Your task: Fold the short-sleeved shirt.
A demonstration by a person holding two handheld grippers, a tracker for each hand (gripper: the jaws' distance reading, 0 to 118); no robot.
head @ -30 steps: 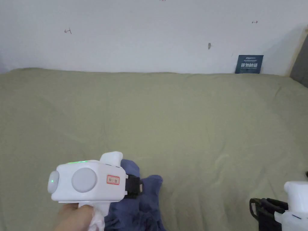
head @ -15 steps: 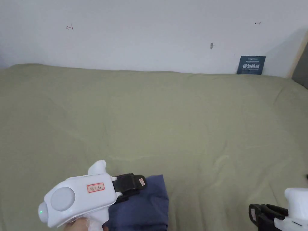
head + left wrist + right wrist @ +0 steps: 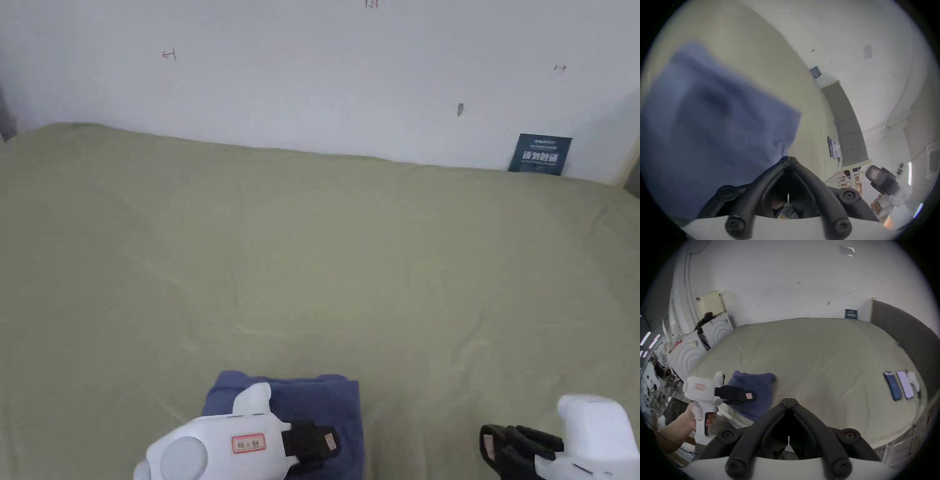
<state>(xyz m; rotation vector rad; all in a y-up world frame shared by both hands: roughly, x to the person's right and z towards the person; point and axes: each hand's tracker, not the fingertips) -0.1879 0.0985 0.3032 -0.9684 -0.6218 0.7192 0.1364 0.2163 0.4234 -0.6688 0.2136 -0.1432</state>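
Observation:
The blue short-sleeved shirt (image 3: 294, 394) lies flat as a folded rectangle near the front edge of the olive-green bed (image 3: 375, 262). My left gripper (image 3: 328, 440) hovers just over its near part, jaws together, with no cloth between the tips. In the left gripper view the tips (image 3: 788, 157) meet in front of the blurred shirt (image 3: 713, 121). My right gripper (image 3: 487, 447) is off to the right over bare sheet, jaws together and empty. In the right gripper view I see the shirt (image 3: 756, 386), the left gripper (image 3: 753, 396) above it, and my own right gripper (image 3: 788, 398) shut.
Two phones (image 3: 893, 387) and a small white item (image 3: 913, 381) lie at the bed's right side. A dark headboard panel (image 3: 899, 331) runs along that side. White cabinets (image 3: 688, 353) stand left of the bed. A dark sign (image 3: 539, 154) leans on the back wall.
A second ago the shirt hung bunched at the left gripper; now it lies flat and folded. The left gripper has dropped lower and nearer. The right gripper has shifted slightly left.

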